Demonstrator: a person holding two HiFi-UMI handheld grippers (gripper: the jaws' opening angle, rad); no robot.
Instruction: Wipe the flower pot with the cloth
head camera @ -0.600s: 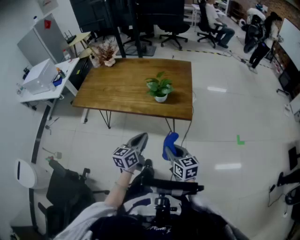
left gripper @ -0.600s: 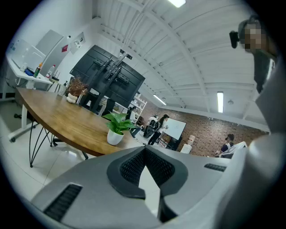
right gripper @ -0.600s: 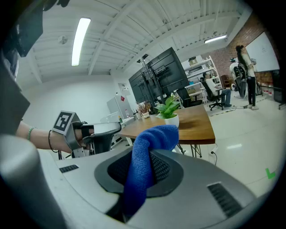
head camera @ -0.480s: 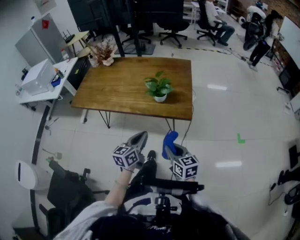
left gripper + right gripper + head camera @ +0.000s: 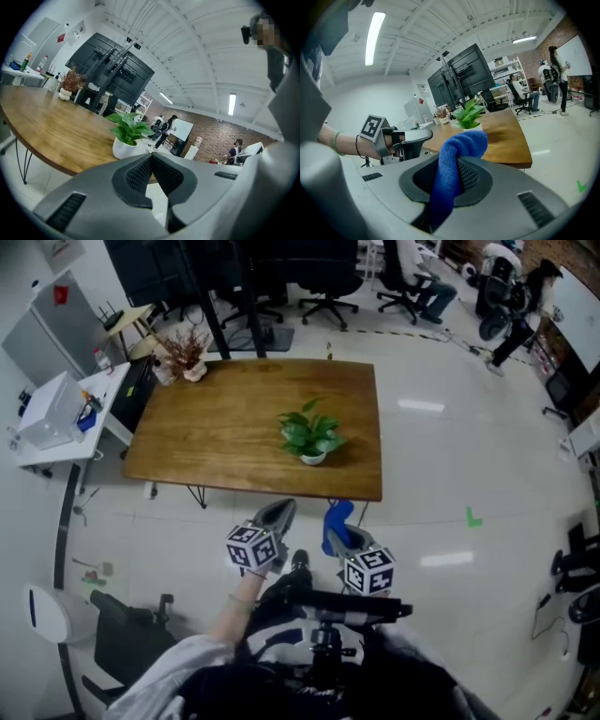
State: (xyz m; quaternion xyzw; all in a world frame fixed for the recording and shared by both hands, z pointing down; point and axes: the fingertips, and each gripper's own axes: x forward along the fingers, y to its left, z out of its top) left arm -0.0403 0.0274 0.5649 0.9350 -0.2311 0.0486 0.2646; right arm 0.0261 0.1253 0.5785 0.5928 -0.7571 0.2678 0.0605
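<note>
A small white flower pot [image 5: 313,457] with a green plant stands near the right front part of a wooden table [image 5: 216,442]. In the left gripper view the pot [image 5: 124,149] shows just beyond the jaws, and in the right gripper view the pot [image 5: 469,125] lies ahead. My left gripper [image 5: 275,516] is shut and empty, held over the floor short of the table's front edge. My right gripper [image 5: 339,517] is beside it, shut on a blue cloth [image 5: 452,168] that sticks up between its jaws. The left gripper [image 5: 405,138] also shows in the right gripper view.
A dried-flower pot [image 5: 183,362] sits at the table's far left corner. A white side desk [image 5: 66,418] with a printer stands left of the table. Office chairs [image 5: 328,282] and people [image 5: 511,306] are beyond it. A black chair [image 5: 131,643] is at my lower left.
The view has moved closer to the table, so the table and pot sit lower in the head view. Both grippers keep their pose and stay shut.
</note>
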